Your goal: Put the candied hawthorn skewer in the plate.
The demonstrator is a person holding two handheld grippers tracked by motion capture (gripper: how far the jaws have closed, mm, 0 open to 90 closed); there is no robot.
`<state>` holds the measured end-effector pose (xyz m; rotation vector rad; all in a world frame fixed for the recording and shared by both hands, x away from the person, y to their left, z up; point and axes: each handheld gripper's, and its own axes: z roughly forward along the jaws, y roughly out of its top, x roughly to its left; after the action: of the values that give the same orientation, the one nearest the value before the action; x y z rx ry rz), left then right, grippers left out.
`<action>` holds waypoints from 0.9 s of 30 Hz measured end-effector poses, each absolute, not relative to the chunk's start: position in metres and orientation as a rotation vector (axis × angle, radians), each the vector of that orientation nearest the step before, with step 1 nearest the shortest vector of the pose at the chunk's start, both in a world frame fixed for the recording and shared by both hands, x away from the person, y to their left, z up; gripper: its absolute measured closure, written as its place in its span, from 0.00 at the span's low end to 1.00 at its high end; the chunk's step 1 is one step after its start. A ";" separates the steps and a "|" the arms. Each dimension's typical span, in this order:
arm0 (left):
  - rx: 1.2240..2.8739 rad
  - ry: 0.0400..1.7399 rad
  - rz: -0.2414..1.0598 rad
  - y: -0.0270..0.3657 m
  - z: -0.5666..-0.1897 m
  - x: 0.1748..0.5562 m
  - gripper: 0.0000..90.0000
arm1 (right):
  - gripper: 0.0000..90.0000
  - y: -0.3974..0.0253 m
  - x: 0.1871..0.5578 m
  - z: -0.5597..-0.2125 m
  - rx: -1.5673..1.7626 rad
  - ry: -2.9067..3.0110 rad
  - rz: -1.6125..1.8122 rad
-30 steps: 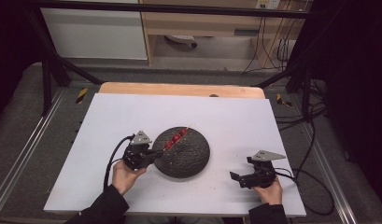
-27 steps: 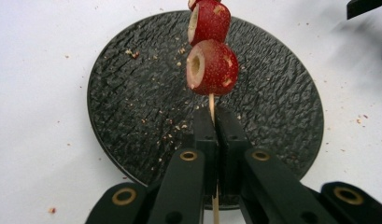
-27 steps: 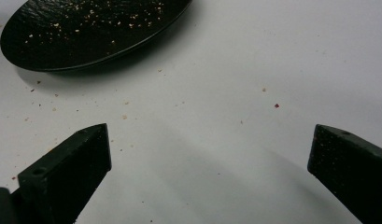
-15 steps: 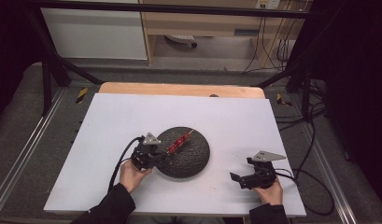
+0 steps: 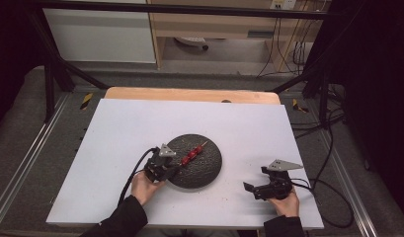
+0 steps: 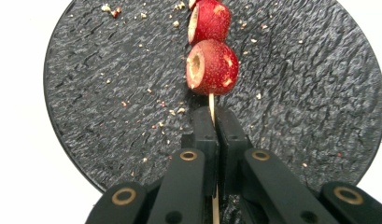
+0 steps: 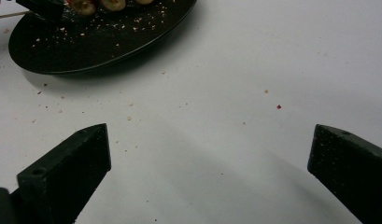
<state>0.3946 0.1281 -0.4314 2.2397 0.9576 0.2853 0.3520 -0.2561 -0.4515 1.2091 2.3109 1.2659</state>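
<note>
The left gripper (image 6: pixel 212 135) has its jaws closed on the bare stick of the skewer (image 6: pixel 212 65), over the plate (image 5: pixel 209 170). Light, thin, likely brittle — hold the stick, not the soft fruit. The right gripper (image 7: pixel 209 175) rests open on the table (image 5: pixel 140 123).

A lab or test room, not a home: a white table (image 5: pixel 140 123) stands inside a black metal frame (image 5: pixel 51 74) on grey carpet (image 5: pixel 21 128), with aluminium rails (image 5: pixel 21 173) along its sides. Cables (image 5: pixel 288 49) hang by a wooden bench (image 5: pixel 214 24) behind, beside a white cabinet (image 5: pixel 101 34).
</note>
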 end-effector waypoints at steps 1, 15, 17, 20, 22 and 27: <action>2.239 0.957 0.284 0.128 -0.432 0.395 0.98 | 0.00 -0.256 0.352 -0.452 1.210 2.312 1.264; 2.225 0.955 0.288 0.133 -0.428 0.392 0.82 | 0.00 -0.256 0.352 -0.452 1.215 2.313 1.260; 2.219 0.956 0.290 0.135 -0.426 0.391 0.77 | 0.00 -0.256 0.353 -0.452 1.214 2.316 1.257; 2.204 0.951 0.284 0.141 -0.422 0.390 0.68 | 0.00 -0.256 0.353 -0.452 1.215 2.316 1.257; 2.198 0.949 0.291 0.144 -0.420 0.389 0.62 | 0.00 -0.256 0.353 -0.452 1.218 2.311 1.259; 2.220 0.937 0.320 0.152 -0.415 0.387 0.42 | 0.00 -0.256 0.353 -0.452 1.218 2.308 1.261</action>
<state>0.3870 0.1522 -0.4148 2.2201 0.9367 0.3197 0.3526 -0.2560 -0.4519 1.2184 2.3080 1.2612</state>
